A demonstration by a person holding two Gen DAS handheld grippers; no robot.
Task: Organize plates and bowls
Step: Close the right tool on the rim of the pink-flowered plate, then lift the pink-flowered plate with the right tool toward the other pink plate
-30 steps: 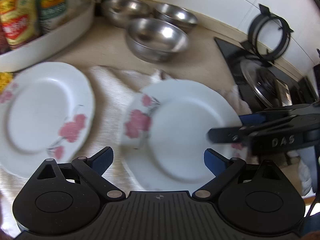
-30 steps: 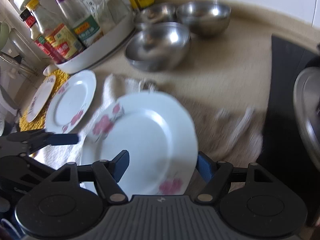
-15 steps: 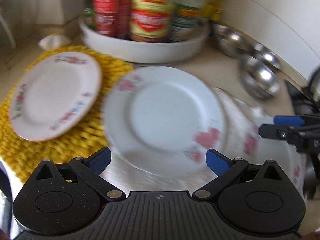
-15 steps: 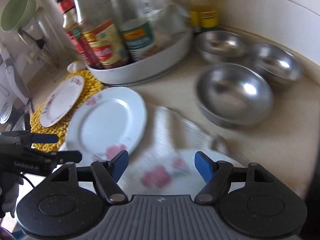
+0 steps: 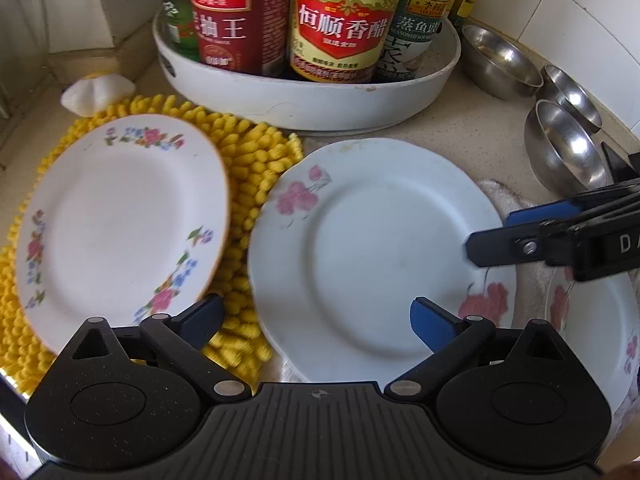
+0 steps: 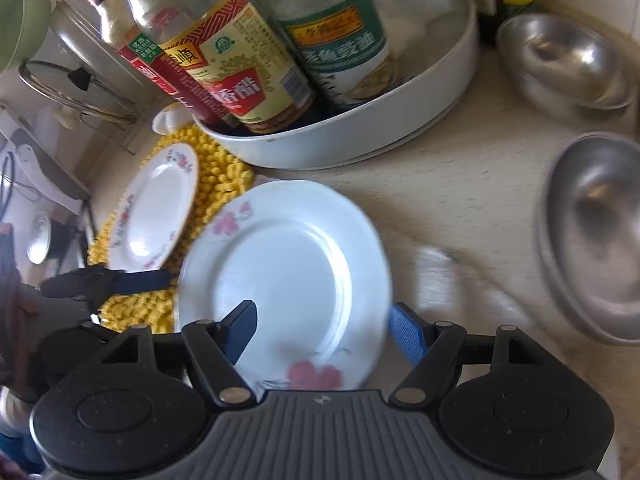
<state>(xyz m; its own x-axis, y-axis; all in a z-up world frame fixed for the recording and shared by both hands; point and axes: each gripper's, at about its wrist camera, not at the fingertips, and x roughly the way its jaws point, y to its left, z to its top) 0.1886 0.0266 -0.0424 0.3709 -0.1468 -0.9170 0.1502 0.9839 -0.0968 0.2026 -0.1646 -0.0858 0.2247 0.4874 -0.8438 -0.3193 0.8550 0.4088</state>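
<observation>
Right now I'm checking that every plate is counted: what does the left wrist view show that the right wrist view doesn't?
Only the left wrist view shows a third plate with pink flowers at the right edge, partly behind the right gripper.

Only the right wrist view shows a glass pot lid on a rack at the far left.

Both show the middle pink-flowered plate, the multicolour-flowered plate on the yellow mat, the white bottle tray and steel bowls.

My left gripper (image 5: 316, 318) is matte black with speckled round housings, silver pivot pins, blue pads and a ribbed grey centre plate. My right gripper (image 6: 322, 330) matches it; its side carries white lettering and a silver screw.
</observation>
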